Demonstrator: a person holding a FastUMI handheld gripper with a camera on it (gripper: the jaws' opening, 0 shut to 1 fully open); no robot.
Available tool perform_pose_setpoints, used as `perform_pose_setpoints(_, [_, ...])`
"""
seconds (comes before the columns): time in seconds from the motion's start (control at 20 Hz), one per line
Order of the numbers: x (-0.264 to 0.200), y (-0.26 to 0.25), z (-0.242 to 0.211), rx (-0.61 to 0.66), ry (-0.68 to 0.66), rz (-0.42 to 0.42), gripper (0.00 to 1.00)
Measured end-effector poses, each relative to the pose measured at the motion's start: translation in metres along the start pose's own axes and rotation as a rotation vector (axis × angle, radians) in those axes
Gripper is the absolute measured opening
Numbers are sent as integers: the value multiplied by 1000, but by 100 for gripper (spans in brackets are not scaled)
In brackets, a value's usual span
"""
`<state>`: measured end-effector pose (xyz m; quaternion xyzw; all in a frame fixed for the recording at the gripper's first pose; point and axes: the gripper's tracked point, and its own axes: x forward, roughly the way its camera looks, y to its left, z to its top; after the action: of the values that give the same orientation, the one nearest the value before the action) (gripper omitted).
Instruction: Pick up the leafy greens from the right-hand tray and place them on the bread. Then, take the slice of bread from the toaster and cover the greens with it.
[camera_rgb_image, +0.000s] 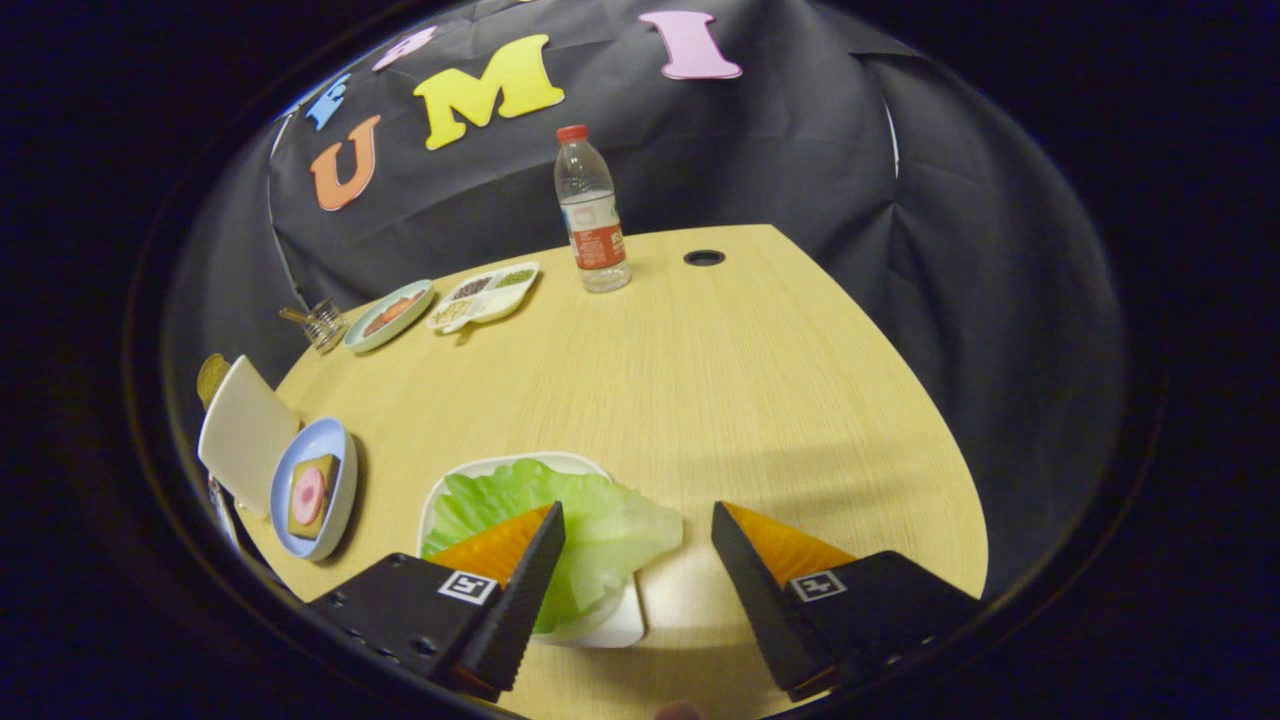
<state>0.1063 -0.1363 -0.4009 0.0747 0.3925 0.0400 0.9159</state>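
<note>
Light green leafy greens (590, 525) lie on a white tray (620, 625) on the wooden table. My gripper (637, 520) hangs open over the tray: one finger covers part of the leaf, the other is past the leaf's edge, with the leaf's edge in the gap. A slice of bread with a pink round slice on top (311, 494) rests on a blue plate (338, 445) beside the tray. Behind that plate stands a white toaster (240, 430) with a browned slice (211, 377) poking out at its far end.
At the table's back stand a clear water bottle with a red cap (592, 212), a white divided dish of seasonings (485, 295), a pale green plate with food (388, 315) and a small glass holder (322, 324). A cable hole (704, 258) sits beside the bottle.
</note>
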Motion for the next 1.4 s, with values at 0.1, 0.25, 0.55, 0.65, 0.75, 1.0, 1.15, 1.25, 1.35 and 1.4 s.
perform_pose_setpoints(0.1, [3, 2, -6, 13, 23, 2, 72])
perform_pose_setpoints(0.25, [5, 2, -4, 13, 27, -3, 57])
perform_pose_setpoints(0.55, [-1, -1, 5, 2, 1, -38, 27])
perform_pose_setpoints(0.65, [-2, 4, 8, 2, -9, -36, 2])
perform_pose_setpoints(0.75, [-6, 4, 13, -8, -29, -42, 1])
perform_pose_setpoints(1.0, [-30, 22, 30, 20, -75, -3, 0])
perform_pose_setpoints(1.15, [-53, 40, 45, 36, -117, 19, 0])
perform_pose_setpoints(1.25, [-69, 57, 56, 45, -139, 36, 0])
perform_pose_setpoints(1.35, [-86, 73, 66, 38, -165, 40, 0])
perform_pose_setpoints(1.4, [-94, 84, 70, 29, -178, 39, 0])
